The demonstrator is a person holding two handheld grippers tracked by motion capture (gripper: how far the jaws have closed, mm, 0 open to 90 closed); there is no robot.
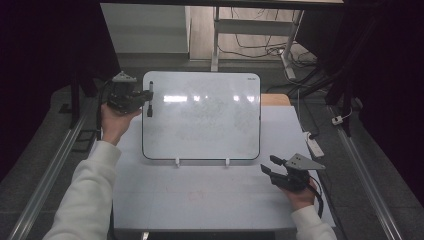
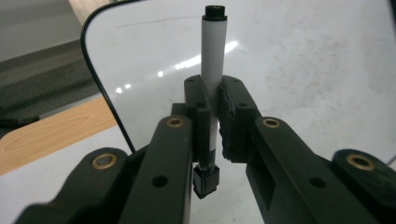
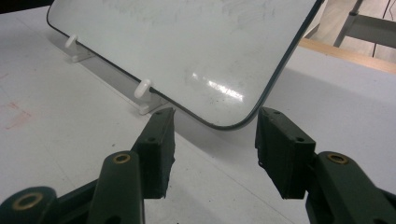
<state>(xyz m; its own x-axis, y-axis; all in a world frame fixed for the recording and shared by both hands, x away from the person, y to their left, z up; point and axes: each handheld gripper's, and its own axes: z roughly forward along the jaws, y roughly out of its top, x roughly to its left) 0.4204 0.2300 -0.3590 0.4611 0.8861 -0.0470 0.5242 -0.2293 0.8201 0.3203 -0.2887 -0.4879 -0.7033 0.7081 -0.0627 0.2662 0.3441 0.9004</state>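
High view shows a white marker (image 1: 150,98) with black ends clamped crosswise in the left gripper (image 1: 146,98), held at the upper left edge of a whiteboard (image 1: 201,116) propped on a white table (image 1: 210,195). Near the board's lower right corner, the right gripper (image 1: 270,165) is spread wide and holds nothing.

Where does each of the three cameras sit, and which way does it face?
High view: above the person's side, facing forward and down on the whiteboard; forearms, both grippers.
Left gripper view: on the left gripper, facing along jaws shut on a marker toward the board.
Right gripper view: on the right gripper, jaws open, facing the board's lower corner.
All share the whiteboard.
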